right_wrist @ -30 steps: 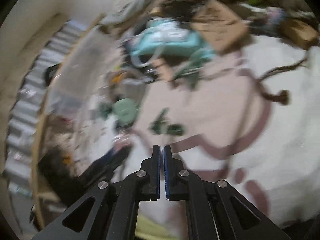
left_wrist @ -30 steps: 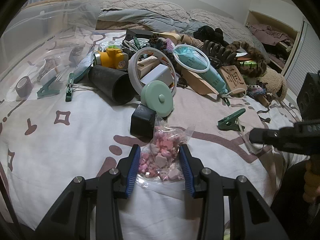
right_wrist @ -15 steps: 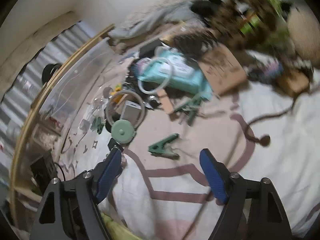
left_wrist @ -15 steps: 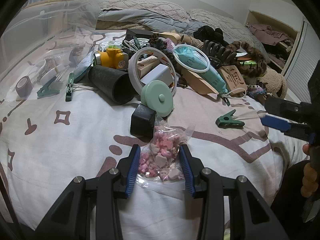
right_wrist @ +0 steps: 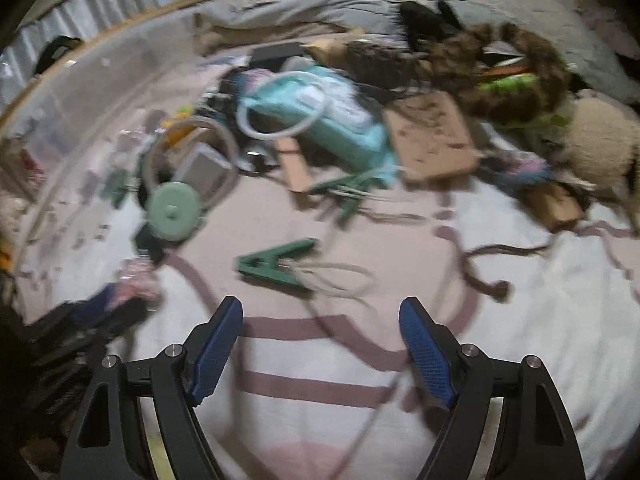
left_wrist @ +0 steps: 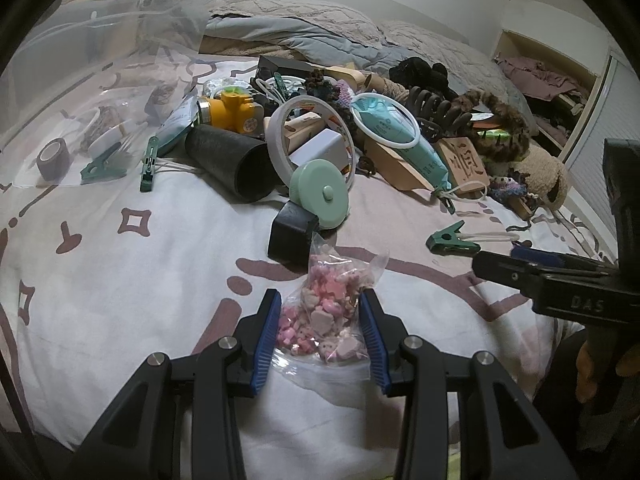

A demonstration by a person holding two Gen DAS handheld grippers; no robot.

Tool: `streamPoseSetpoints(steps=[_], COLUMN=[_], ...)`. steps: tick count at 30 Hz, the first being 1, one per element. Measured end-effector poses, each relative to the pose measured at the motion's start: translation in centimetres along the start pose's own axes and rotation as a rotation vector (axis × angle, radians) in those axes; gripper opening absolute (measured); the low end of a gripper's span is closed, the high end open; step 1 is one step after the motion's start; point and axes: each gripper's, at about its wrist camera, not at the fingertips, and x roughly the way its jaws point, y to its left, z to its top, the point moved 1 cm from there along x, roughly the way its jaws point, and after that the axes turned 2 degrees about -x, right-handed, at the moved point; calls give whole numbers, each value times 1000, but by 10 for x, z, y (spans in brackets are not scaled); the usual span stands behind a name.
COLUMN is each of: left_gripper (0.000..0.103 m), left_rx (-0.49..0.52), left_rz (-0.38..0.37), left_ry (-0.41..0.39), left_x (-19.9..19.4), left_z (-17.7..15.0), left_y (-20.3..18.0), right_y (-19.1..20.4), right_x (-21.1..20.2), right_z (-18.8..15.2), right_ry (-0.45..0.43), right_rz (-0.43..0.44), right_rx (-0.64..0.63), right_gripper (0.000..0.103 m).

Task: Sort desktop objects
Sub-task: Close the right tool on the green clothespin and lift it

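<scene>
Two grippers: left gripper clamped on clear bag of pink bits, near front edge of bedspread. Light, floppy, slippery film (crushable contents): pinch mid-bag. Right gripper jaws just opened wide, empty, facing green clip.

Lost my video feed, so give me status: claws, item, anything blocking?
Left claw shut on bag of pink beads. Right claw open, empty, jaws just opened, green clip ahead. Black box touching the bag's far end.
</scene>
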Motion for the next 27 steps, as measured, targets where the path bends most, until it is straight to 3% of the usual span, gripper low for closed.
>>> streamPoseSetpoints(steps=[2, 4, 6, 11, 16, 17, 19, 27], left_gripper=[46, 58, 62, 62, 62, 62, 62, 62], left_rx=[8, 21, 37, 63, 16, 7, -7, 66], left_rz=[0, -11, -25, -64, -38, -26, -16, 3], left_ry=[-1, 0, 4, 4, -21, -26, -29, -28], left_x=[0, -1, -2, -8, -9, -9, -7, 2], left_z=[0, -1, -3, -6, -1, 1, 3, 3], left_y=[-1, -4, -9, -14, -5, -3, 1, -12], right_y=[-9, -16, -22, -31, -31, -28, -21, 11], right_x=[2, 6, 9, 13, -5, -6, -5, 3], right_z=[1, 3, 7, 13, 8, 6, 4, 10], right_ry=[11, 19, 10, -2, -48, -42, -29, -31], right_rz=[-25, -29, -44, -33, 154, 232, 287, 236], right_rx=[39, 72, 89, 116, 129, 124, 106, -17], right_gripper=[81, 81, 81, 81, 81, 81, 81, 81])
